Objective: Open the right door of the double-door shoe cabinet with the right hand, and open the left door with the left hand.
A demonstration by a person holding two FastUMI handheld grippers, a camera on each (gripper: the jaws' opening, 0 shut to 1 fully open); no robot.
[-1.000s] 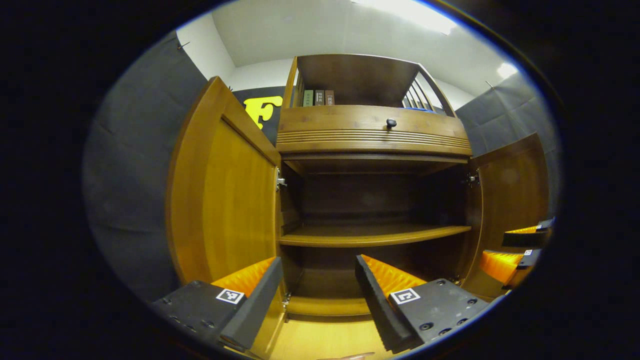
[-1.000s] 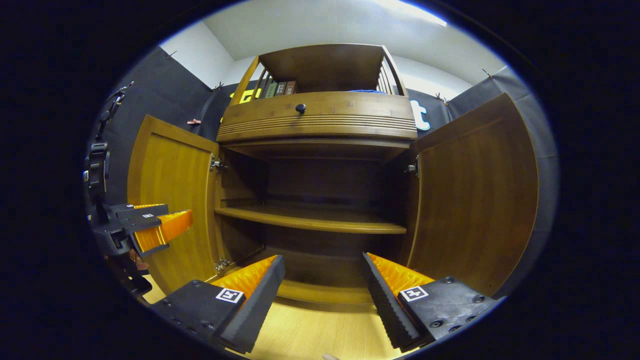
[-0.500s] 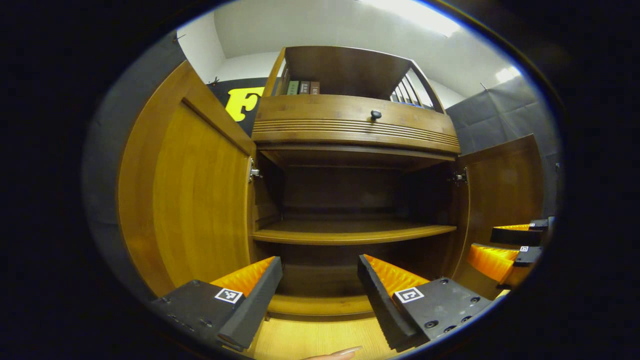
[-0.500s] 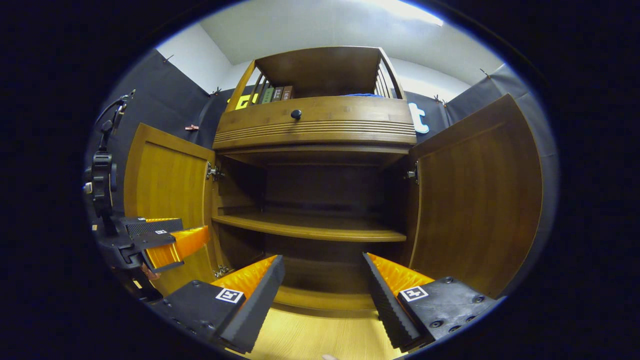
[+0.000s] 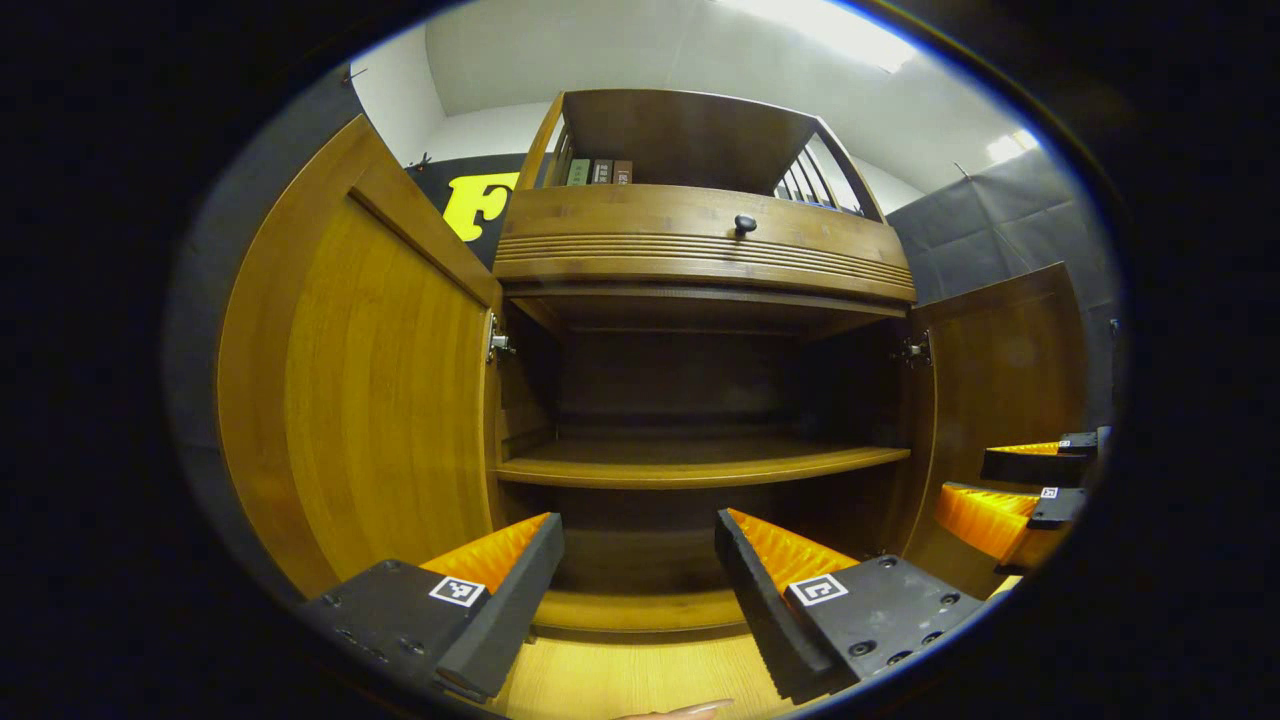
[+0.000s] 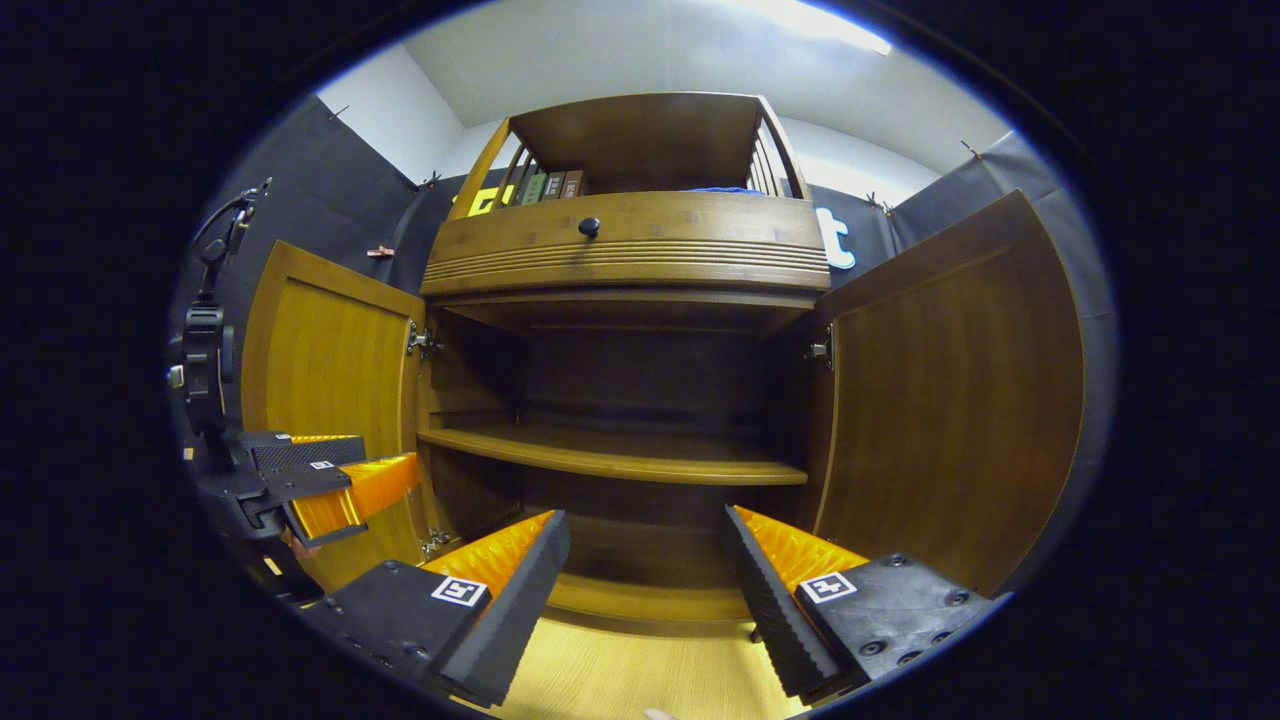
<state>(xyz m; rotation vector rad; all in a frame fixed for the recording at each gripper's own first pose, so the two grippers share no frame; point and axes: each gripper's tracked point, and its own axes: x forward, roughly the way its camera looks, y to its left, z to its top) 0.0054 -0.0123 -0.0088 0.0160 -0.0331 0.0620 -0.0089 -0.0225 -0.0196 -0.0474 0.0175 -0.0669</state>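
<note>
Left door (image 5: 370, 400), right door (image 6: 950, 400) swung wide; left gripper (image 5: 640, 570), right gripper (image 6: 648, 570) both agape, holding nothing

Cabinet's back corners (image 6: 640, 370) under shelf too dark to make out. Book spines (image 5: 600, 171) up top too small to read. Right gripper (image 5: 1020, 485) cut off at left gripper view's edge, so is fingertip (image 5: 690, 709) at bottom.
</note>
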